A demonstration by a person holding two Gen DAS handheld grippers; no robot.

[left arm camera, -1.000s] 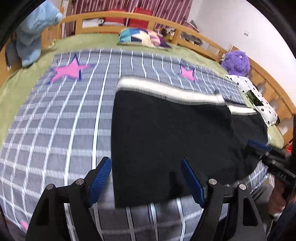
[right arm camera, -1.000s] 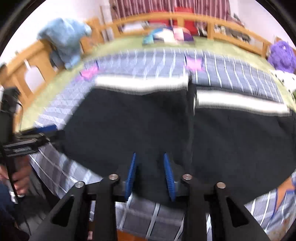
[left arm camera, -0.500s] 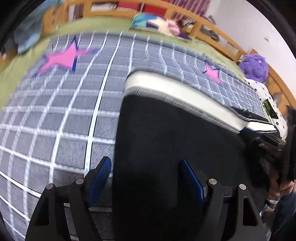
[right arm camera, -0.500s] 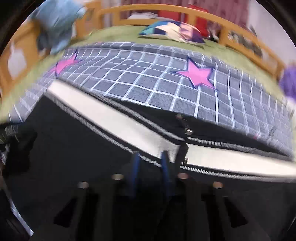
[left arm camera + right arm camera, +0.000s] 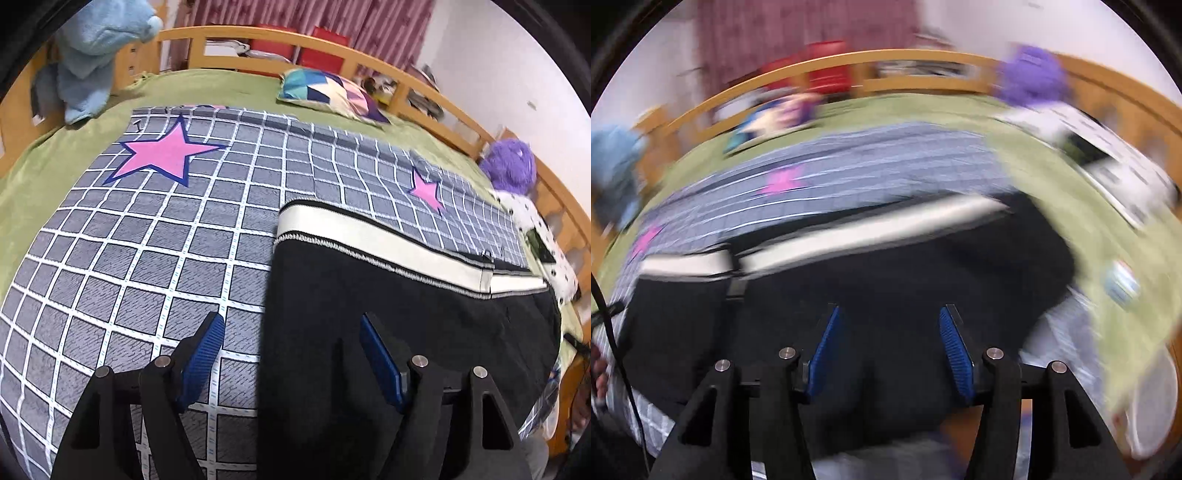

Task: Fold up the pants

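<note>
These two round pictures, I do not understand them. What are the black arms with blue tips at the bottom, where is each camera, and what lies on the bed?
No robot here: a person holds one two-finger gripper in each hand, and each carries a wide-angle camera looking forward along its fingers. That lens makes the pictures round. One picture comes from the left gripper, the other from the right gripper; the second is blurred.

The blue parts are the finger pads. On the bed lies a grey checked blanket with pink stars, and on it black pants with a white stripe, to be folded.

The left jaws are closing slightly, with the pants' edge between them, not pinched. The right jaws are opening over the pants. Neither holds anything.
</note>
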